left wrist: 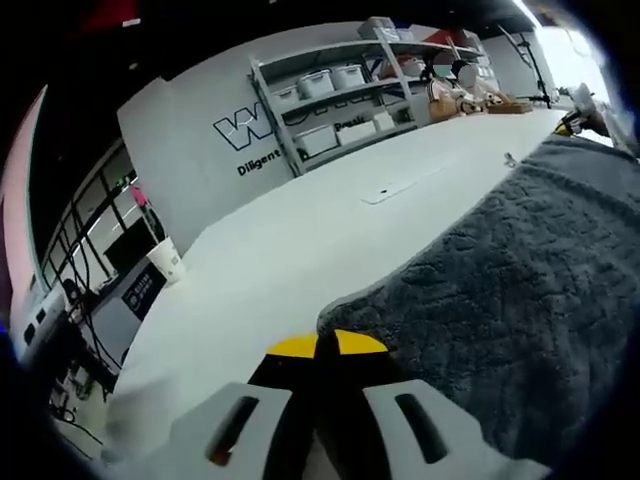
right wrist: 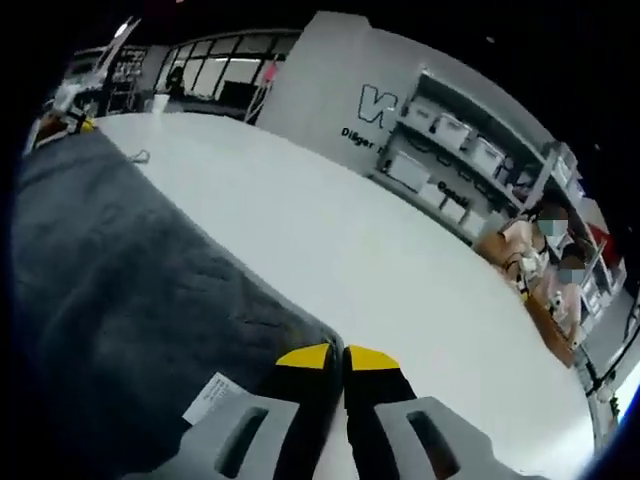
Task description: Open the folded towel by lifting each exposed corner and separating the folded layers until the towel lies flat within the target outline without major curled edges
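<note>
A dark grey terry towel [left wrist: 520, 270] lies spread on the white table [left wrist: 300, 250]. In the left gripper view its near corner runs in between the yellow tips of my left gripper [left wrist: 325, 345], whose jaws are pressed together on it. The right gripper view shows the towel [right wrist: 120, 280] stretching away to the left, with a white label [right wrist: 213, 398] near its edge. My right gripper [right wrist: 340, 357] is shut on that corner. Each gripper appears small at the towel's far end in the other's view: the right gripper [left wrist: 575, 122] and the left gripper [right wrist: 68, 118].
Bare white table [right wrist: 380, 250] extends beyond the towel, with a faint mark [left wrist: 395, 190] on it. Grey shelving with white bins [left wrist: 340, 100] stands against the wall behind. A white bucket [left wrist: 166, 260] sits off the table's edge. Cluttered desks with a person [right wrist: 530, 250] lie farther off.
</note>
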The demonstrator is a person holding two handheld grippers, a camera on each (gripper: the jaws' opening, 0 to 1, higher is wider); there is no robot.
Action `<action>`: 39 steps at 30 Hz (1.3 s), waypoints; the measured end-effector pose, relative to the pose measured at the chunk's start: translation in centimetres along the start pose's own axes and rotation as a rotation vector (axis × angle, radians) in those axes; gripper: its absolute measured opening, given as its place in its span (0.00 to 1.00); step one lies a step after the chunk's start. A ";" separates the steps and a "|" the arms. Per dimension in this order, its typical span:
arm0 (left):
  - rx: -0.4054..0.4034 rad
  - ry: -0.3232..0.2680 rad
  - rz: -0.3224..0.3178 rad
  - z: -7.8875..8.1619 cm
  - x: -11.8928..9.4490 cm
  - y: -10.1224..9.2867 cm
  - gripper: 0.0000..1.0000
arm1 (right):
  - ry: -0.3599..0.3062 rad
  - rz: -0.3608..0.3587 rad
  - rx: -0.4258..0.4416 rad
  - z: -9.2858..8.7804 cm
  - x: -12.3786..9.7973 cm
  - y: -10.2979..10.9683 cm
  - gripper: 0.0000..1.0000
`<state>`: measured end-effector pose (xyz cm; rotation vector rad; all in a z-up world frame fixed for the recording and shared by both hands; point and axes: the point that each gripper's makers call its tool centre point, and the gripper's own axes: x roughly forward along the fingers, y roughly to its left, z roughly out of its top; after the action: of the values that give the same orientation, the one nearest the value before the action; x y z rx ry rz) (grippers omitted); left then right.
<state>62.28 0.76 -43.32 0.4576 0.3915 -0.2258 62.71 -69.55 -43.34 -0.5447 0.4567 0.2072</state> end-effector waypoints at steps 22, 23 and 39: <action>0.158 0.051 0.036 0.1 0.5 0.4 0.02 | -0.029 -0.014 -0.069 -0.4 -0.1 -0.7 0.00; 0.159 0.052 0.036 0.1 0.5 0.4 0.02 | -0.029 -0.014 -0.070 -0.4 -0.2 -0.6 0.00; 0.269 0.037 0.079 0.5 0.5 0.5 0.02 | -0.019 -0.027 -0.100 -0.4 -0.1 -0.7 0.00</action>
<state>63.02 0.91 -42.96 0.7409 0.3804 -0.1940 62.69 -70.34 -43.27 -0.6459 0.4214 0.2096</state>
